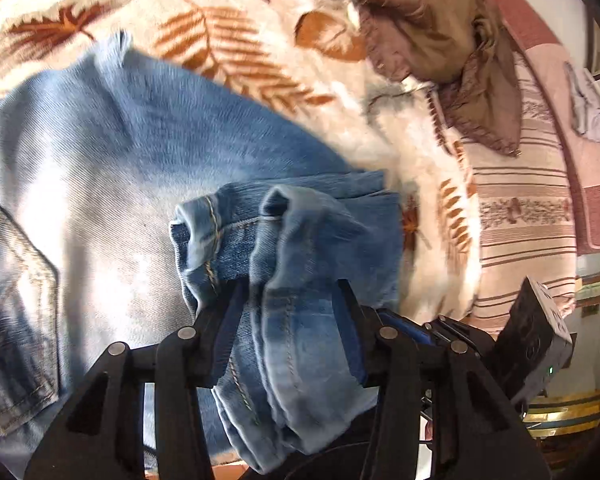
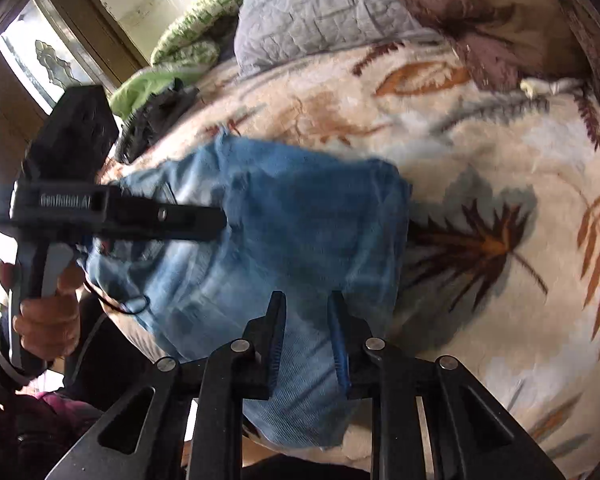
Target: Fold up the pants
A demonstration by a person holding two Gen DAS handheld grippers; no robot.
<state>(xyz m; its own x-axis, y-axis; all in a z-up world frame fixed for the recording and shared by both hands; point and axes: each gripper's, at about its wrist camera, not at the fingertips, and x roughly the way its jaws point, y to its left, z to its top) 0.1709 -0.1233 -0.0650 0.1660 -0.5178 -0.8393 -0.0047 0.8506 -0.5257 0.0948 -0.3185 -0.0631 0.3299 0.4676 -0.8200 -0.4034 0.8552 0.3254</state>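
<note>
Light blue jeans (image 1: 111, 184) lie spread on a leaf-print blanket (image 1: 235, 12). In the left wrist view my left gripper (image 1: 289, 294) is shut on a bunched cuff end of the jeans (image 1: 300, 248) and holds it above the spread denim. In the right wrist view my right gripper (image 2: 306, 304) is shut on a fold of the jeans (image 2: 300, 220) near the front edge. The left gripper (image 2: 215, 220) also shows there at the left, held by a hand (image 2: 47, 316) over the jeans.
A brown garment (image 1: 440, 32) and a pink striped cloth (image 1: 524, 200) lie to the right. A grey quilted pillow (image 2: 320, 4), green cloth (image 2: 187, 28) and a dark garment (image 2: 151, 120) lie at the far side of the bed. A window (image 2: 31, 56) is at the left.
</note>
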